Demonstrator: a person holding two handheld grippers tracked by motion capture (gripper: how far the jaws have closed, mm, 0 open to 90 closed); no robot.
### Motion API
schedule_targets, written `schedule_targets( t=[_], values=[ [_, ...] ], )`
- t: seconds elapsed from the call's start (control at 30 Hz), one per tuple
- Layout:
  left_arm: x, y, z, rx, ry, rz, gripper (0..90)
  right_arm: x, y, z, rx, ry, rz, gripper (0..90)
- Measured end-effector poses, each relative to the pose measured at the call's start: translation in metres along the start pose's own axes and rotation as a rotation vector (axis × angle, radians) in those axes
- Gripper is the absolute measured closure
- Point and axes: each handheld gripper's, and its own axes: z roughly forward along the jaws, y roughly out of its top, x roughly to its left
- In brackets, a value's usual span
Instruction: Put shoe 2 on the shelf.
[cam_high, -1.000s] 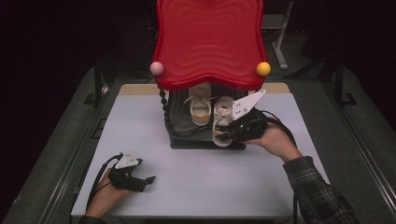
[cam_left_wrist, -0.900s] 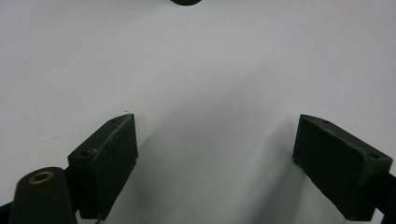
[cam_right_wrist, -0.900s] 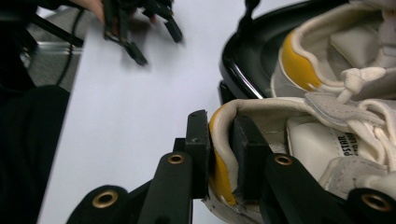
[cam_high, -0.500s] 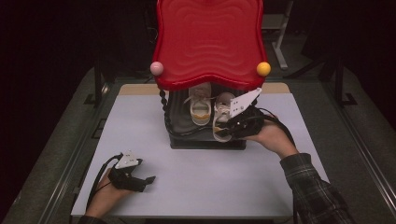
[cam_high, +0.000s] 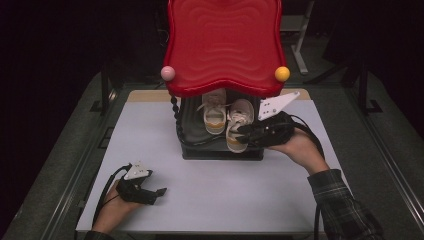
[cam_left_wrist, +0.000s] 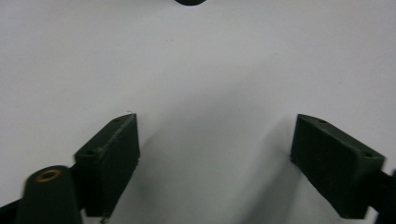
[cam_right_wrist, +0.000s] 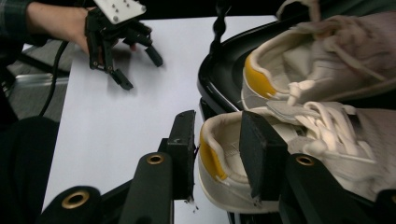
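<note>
Right gripper (cam_high: 245, 134) sits right of frame centre in the high view, at the front right of the black tray (cam_high: 192, 131) under the red canopy (cam_high: 224, 45). Its fingers (cam_right_wrist: 183, 149) straddle the heel of the near shoe (cam_right_wrist: 289, 154): in the right gripper view one finger is outside the heel by the yellow tab, the other inside the collar. They are narrowed on the heel; the outer pad looks touching, full clamp I cannot tell.

The second shoe (cam_high: 214, 112) lies just beside it on the tray, toward frame centre, toe pointing to the top of the frame. Both are white with yellow heel tabs and laces. The near shoe's heel overhangs the tray's front edge.

Left gripper (cam_high: 152, 194) is at lower left of the high view, resting on the white table (cam_high: 250, 190), well apart from the tray. Its fingers (cam_left_wrist: 109, 163) are wide, nothing between them, just bare table in the left gripper view.

A pink ball (cam_high: 168, 73) and a yellow ball (cam_high: 282, 74) sit at the canopy's front corners. A twisted black post (cam_high: 176, 112) drops from the pink-ball corner to the tray. A plaid sleeve (cam_high: 342, 202) is at lower right.
</note>
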Motion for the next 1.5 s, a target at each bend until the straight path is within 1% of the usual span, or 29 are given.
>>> schedule_targets(
  t=[0.03,0.07,0.1,0.13,0.17,0.2,0.27,0.3,0.37,0.43,0.47,0.53,0.57,0.67,0.73,0.77,0.9,0.97,1.03,1.1,1.17,1.27,1.33,1.37,1.43,1.5],
  values=[
    [-0.001,0.002,0.000,-0.006,-0.024,-0.007,26.3,0.001,-0.001,-0.002,-0.006,0.001,0.021,65.4],
    [-0.003,0.006,-0.001,-0.025,-0.043,-0.012,28.2,0.002,-0.003,-0.005,-0.006,-0.008,0.036,65.5],
    [-0.006,0.010,-0.001,-0.037,-0.062,-0.005,31.5,0.003,-0.005,-0.007,-0.004,-0.002,0.056,65.7],
    [-0.009,0.015,-0.002,-0.050,-0.078,0.004,37.6,0.004,-0.008,-0.009,-0.010,-0.009,0.065,66.9],
    [-0.011,0.020,-0.002,-0.061,-0.087,0.011,42.7,0.006,-0.011,-0.010,-0.023,-0.021,0.073,68.2],
    [-0.014,0.025,-0.002,-0.075,-0.094,0.021,45.7,0.007,-0.014,-0.011,-0.026,-0.019,0.088,69.9],
    [-0.019,0.038,-0.002,-0.096,-0.125,0.039,57.1,0.010,-0.020,-0.012,-0.013,-0.022,0.118,74.2],
    [-0.021,0.044,-0.002,-0.099,-0.137,0.046,61.7,0.012,-0.023,-0.012,-0.022,-0.030,0.123,76.5],
    [-0.025,0.056,0.001,-0.100,-0.161,0.063,70.8,0.015,-0.030,-0.011,-0.019,-0.022,0.146,79.9],
    [-0.030,0.069,0.004,-0.101,-0.176,0.074,80.1,0.017,-0.037,-0.009,-0.021,-0.036,0.154,84.9],
    [-0.032,0.075,0.005,-0.109,-0.181,0.082,85.9,0.018,-0.042,-0.008,-0.021,-0.037,0.170,87.8],
    [-0.034,0.087,0.007,-0.119,-0.196,0.088,89.7,0.020,-0.049,-0.006,-0.031,-0.061,0.184,89.5],
    [-0.035,0.091,0.008,-0.122,-0.200,0.094,89.8,0.019,-0.052,-0.004,-0.024,-0.060,0.200,89.5],
    [-0.041,0.109,0.010,-0.149,-0.227,0.103,89.8,0.021,-0.059,0.001,-0.016,-0.076,0.210,89.5],
    [-0.046,0.121,0.013,-0.170,-0.246,0.118,89.8,0.022,-0.064,0.004,-0.004,-0.077,0.230,89.5],
    [-0.048,0.125,0.015,-0.173,-0.254,0.122,89.8,0.023,-0.065,0.006,-0.004,-0.085,0.230,89.5],
    [-0.062,0.146,0.025,-0.182,-0.278,0.165,89.7,0.025,-0.071,0.011,0.006,-0.098,0.249,89.5],
    [-0.067,0.156,0.030,-0.185,-0.278,0.187,89.7,0.025,-0.071,0.013,0.003,-0.106,0.256,89.5],
    [-0.069,0.163,0.034,-0.184,-0.280,0.202,89.7,0.025,-0.070,0.013,0.001,-0.114,0.255,89.5],
    [-0.072,0.170,0.038,-0.203,-0.276,0.201,89.7,0.026,-0.067,0.013,-0.008,-0.122,0.255,89.5],
    [-0.073,0.174,0.042,-0.224,-0.279,0.188,89.7,0.026,-0.066,0.014,-0.007,-0.133,0.252,89.5],
    [-0.075,0.178,0.048,-0.244,-0.294,0.173,89.6,0.024,-0.064,0.014,-0.015,-0.147,0.256,89.5],
    [-0.075,0.180,0.051,-0.255,-0.305,0.162,89.5,0.024,-0.063,0.015,-0.007,-0.173,0.251,89.5],
    [-0.075,0.181,0.052,-0.268,-0.319,0.155,89.6,0.023,-0.062,0.015,-0.009,-0.175,0.252,89.6],
    [-0.075,0.183,0.052,-0.273,-0.324,0.153,89.7,0.022,-0.061,0.014,-0.007,-0.187,0.254,89.6],
    [-0.075,0.185,0.051,-0.271,-0.317,0.168,89.7,0.022,-0.061,0.014,-0.007,-0.186,0.253,89.6]
  ],
)
